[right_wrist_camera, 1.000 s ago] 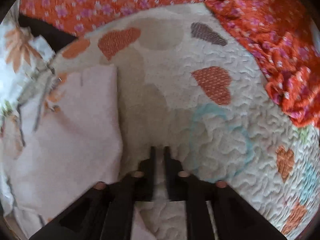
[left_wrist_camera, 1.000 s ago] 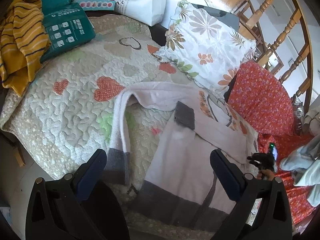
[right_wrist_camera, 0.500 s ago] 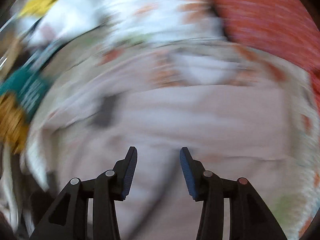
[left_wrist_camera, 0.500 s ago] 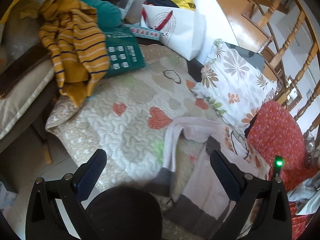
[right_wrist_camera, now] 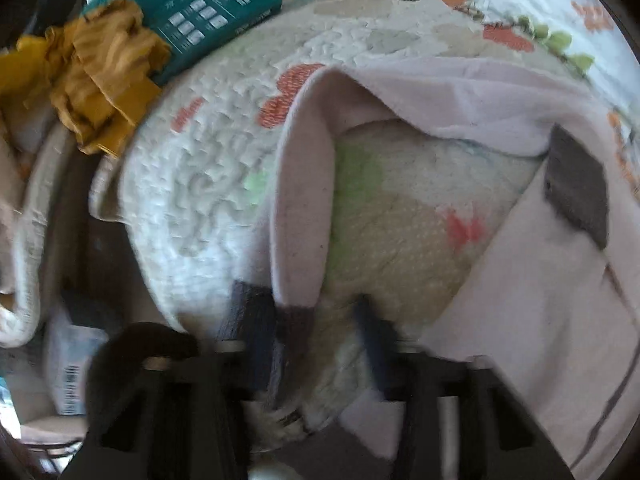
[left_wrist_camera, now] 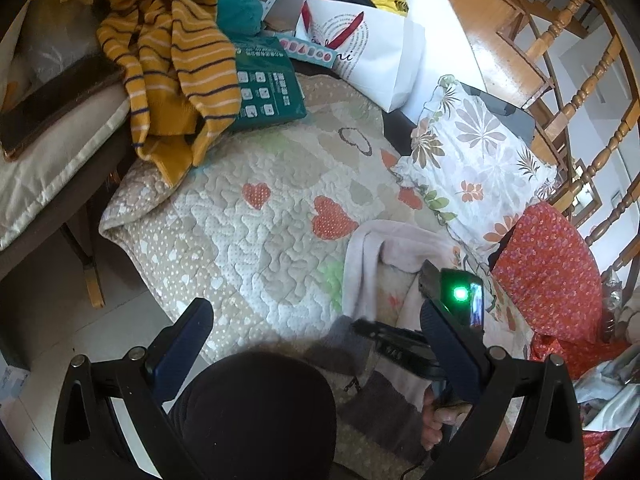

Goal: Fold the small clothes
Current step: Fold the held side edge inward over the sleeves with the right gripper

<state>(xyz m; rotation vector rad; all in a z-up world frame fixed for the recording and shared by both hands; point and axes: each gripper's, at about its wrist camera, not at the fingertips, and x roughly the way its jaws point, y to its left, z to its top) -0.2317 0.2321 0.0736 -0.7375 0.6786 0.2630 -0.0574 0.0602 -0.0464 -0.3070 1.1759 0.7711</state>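
A pale pink top with grey cuffs, grey hem and a grey patch [right_wrist_camera: 576, 188] lies spread on a heart-print quilt [left_wrist_camera: 240, 232]. Its left sleeve [right_wrist_camera: 304, 200] bends down to a grey cuff [right_wrist_camera: 296, 328]. My right gripper [right_wrist_camera: 316, 342] points down at that cuff; its jaws are closing with the cuff between them, and quilt still shows in the gap. In the left wrist view the right gripper [left_wrist_camera: 384, 334] reaches the cuff [left_wrist_camera: 340, 332] from the right. My left gripper [left_wrist_camera: 316, 336] hovers wide open with nothing in it, above the quilt's near edge.
A yellow striped sweater [left_wrist_camera: 172, 60] and a teal package [left_wrist_camera: 264, 88] lie at the quilt's far left. A white paper bag [left_wrist_camera: 372, 56], a floral pillow [left_wrist_camera: 472, 152] and a red floral cloth [left_wrist_camera: 552, 272] line the far and right sides. A dark rounded shape [left_wrist_camera: 256, 412] fills the near foreground.
The right gripper swept from the top's right side across to the left sleeve's cuff, rolled over, and its jaws widened. The left view swung left, showing more sweater and floor.
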